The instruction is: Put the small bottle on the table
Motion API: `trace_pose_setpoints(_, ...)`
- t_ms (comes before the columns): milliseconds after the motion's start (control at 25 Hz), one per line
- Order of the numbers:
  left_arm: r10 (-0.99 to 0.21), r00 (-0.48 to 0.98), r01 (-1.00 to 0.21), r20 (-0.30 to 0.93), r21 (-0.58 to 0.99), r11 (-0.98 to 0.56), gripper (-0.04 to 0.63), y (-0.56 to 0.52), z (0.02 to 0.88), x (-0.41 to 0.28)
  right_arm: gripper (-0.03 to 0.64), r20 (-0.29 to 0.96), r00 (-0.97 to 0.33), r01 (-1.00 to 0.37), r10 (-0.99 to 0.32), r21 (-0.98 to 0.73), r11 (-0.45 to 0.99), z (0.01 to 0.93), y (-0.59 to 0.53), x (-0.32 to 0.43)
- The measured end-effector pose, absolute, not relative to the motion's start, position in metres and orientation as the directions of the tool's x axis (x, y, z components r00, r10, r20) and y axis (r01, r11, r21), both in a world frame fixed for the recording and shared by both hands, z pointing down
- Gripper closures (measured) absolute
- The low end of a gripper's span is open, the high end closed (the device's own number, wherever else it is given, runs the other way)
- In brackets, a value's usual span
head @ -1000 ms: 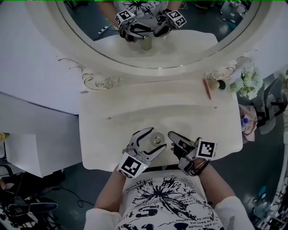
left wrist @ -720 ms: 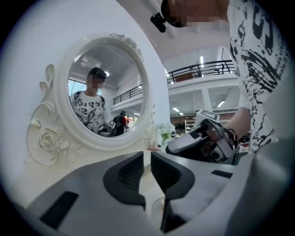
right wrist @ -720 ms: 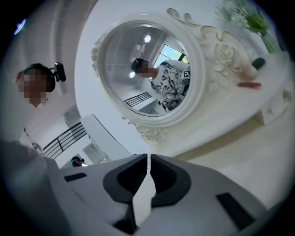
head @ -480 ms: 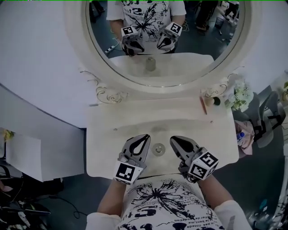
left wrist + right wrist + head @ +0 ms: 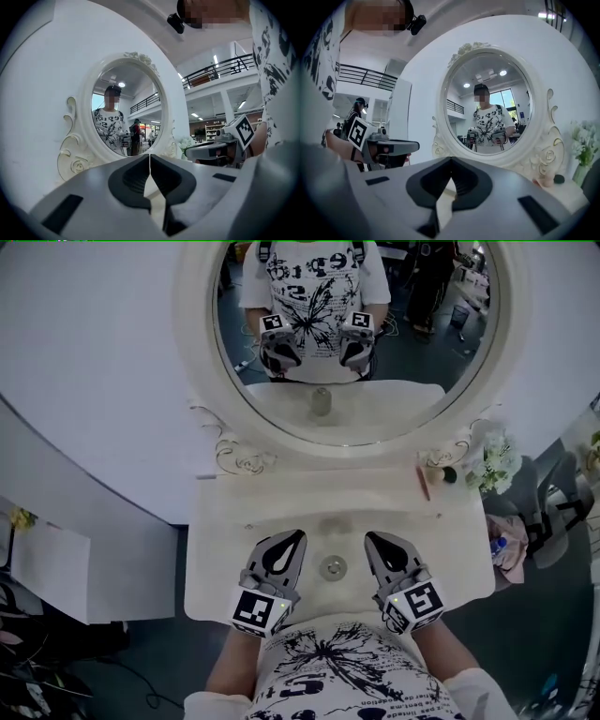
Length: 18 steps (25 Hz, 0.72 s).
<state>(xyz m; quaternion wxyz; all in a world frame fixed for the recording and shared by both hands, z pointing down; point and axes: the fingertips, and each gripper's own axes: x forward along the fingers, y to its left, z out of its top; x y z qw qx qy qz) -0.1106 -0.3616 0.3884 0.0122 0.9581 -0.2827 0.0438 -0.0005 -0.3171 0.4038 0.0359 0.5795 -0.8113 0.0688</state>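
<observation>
We see the small bottle (image 5: 333, 567) on the table (image 5: 450, 540), between the left gripper (image 5: 296, 536) and right gripper (image 5: 371, 538), touching neither, both with jaws clenched together on nothing.

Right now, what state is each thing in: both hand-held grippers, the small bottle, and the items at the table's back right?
Left hand-held gripper: shut, empty, over the table.
Right hand-held gripper: shut, empty.
Small bottle: standing upright on the table between the two grippers, touched by neither.
Pink stick: lying flat.
White flowers: upright at the table's right end.
</observation>
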Motion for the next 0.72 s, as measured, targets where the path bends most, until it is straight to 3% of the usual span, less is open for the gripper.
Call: trace_pose_setpoints(720, -0.527, 0.84, -0.529, 0.127, -0.024, -0.848, 0.569, -0.354, 0.391, -0.106, 0.6, 0.18, -0.283, -0.959, -0.942, -0.06, 0.277, 0.415, -0.313, 0.002)
